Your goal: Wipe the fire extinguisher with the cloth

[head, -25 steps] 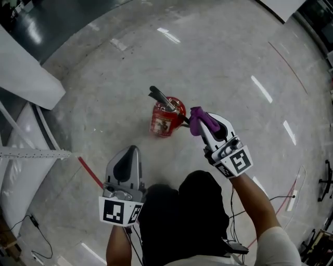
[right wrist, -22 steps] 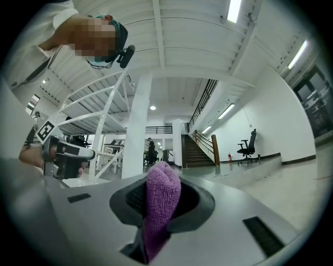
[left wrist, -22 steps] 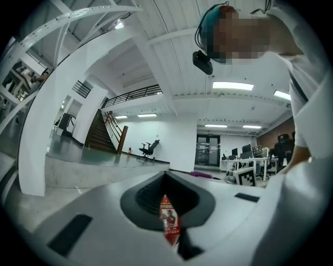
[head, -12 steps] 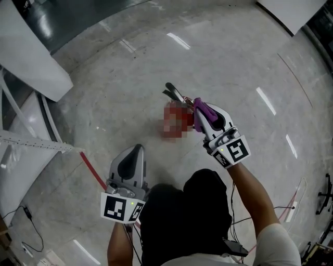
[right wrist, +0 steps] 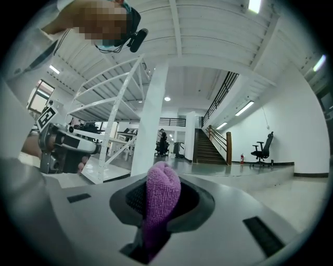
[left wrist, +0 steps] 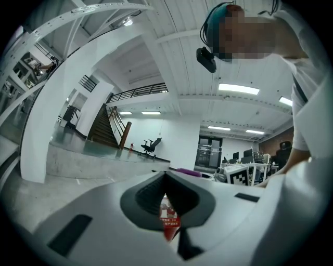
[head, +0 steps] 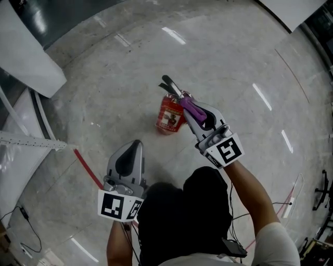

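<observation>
A small red fire extinguisher (head: 169, 116) stands on the concrete floor, its black lever handle (head: 171, 87) pointing up-left. My right gripper (head: 186, 107) is shut on a folded purple cloth (head: 189, 107), and the cloth touches the extinguisher's top right, beside the handle. In the right gripper view the purple cloth (right wrist: 162, 199) sticks up between the jaws of my right gripper (right wrist: 158, 221). My left gripper (head: 136, 144) hangs nearer me, apart from the extinguisher, shut with nothing in it. A sliver of the red extinguisher (left wrist: 168, 221) shows past the closed jaws of my left gripper (left wrist: 166, 182).
White panels (head: 25, 56) and a white truss frame (head: 31, 144) lie at the left. A red strip (head: 86, 169) crosses the floor near the left gripper. Another white panel (head: 289, 11) sits top right. Cables (head: 293, 193) trail on the floor at the right.
My right gripper has carried the purple cloth left onto the extinguisher's top near the handle. The left gripper has barely moved.
</observation>
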Available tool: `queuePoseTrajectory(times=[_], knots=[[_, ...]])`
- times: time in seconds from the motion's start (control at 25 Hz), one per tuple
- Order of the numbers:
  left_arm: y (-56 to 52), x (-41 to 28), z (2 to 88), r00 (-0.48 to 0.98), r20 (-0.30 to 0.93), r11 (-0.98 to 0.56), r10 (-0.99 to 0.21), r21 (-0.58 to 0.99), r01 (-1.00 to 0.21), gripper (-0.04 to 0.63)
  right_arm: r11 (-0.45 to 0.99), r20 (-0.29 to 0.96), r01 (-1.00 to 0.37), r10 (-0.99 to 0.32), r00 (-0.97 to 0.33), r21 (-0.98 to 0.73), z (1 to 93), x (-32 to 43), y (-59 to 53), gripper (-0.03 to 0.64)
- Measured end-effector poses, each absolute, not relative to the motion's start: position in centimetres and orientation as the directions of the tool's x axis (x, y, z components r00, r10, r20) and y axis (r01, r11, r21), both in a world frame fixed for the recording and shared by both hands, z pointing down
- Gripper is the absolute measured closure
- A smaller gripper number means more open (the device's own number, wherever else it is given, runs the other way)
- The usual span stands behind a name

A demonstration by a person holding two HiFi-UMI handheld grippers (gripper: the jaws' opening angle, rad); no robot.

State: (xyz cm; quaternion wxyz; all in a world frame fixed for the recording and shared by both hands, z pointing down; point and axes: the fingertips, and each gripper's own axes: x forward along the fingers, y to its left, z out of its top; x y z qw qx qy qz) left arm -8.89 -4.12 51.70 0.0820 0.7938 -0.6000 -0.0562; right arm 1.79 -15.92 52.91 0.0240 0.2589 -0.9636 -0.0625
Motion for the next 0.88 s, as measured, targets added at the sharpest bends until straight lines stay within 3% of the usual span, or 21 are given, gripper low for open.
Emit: queuePoseTrajectory(times=[0.36,0.88], knots=[[-4.8,-8.1,54.1,0.288,0.030,-0.274,-0.957,0.221,-0.936,0.592,0.891,0.022,-0.418,-0.428,-0.904,0.176,54.7,0.6,-12.7,0.549],[-3.2,-9.4,55.8,0.272,0.080,-0.253,-0.959,0.194,-0.948,0.592,0.969,0.164,-0.237,-0.245,-0.955,0.068,67.0,-1.9,-10.1,0.549]])
